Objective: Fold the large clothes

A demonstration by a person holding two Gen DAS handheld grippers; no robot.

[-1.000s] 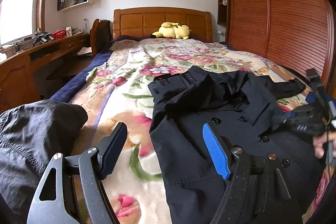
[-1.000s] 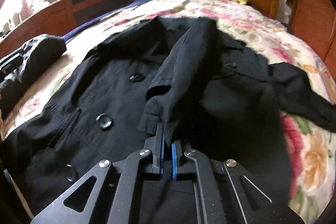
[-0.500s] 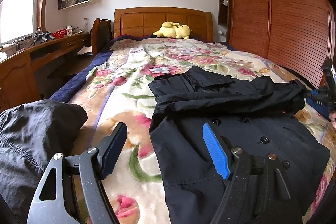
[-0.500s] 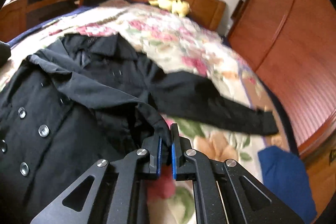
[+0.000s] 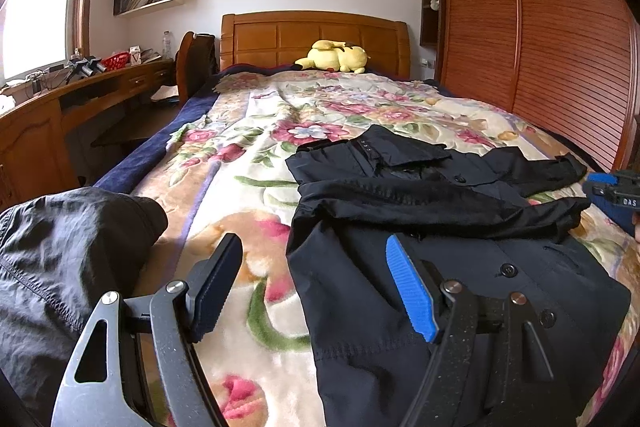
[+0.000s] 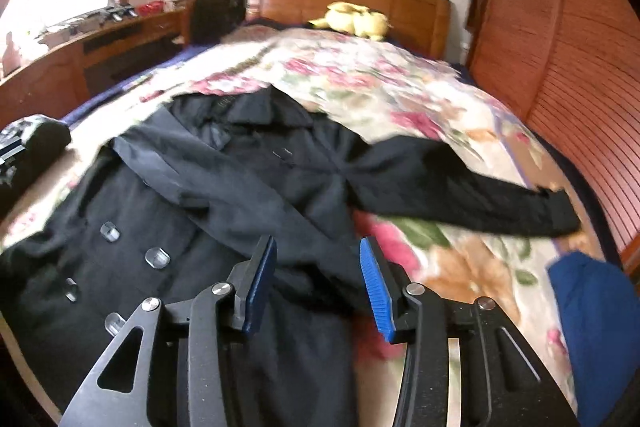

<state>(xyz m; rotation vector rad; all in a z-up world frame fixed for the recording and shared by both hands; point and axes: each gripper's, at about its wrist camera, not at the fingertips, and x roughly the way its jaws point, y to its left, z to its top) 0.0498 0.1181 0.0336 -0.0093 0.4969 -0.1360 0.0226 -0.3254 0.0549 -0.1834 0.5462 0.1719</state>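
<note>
With the black coat (image 6: pixel 168 227) flat on the bed (image 5: pixel 256 187), one sleeve (image 6: pixel 248 195) folded across its chest, right tool (image 6: pixel 316 281) jaws just opened, nothing between; left tool (image 5: pixel 312 287) apart, empty; loose sleeve may slide off the coat, unfolding

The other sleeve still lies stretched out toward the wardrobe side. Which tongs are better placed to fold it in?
Probably the right tongs: they have just been opening, nothing pinched, beside the outstretched sleeve. The left tongs hover open at the black coat's opposite edge.
</note>
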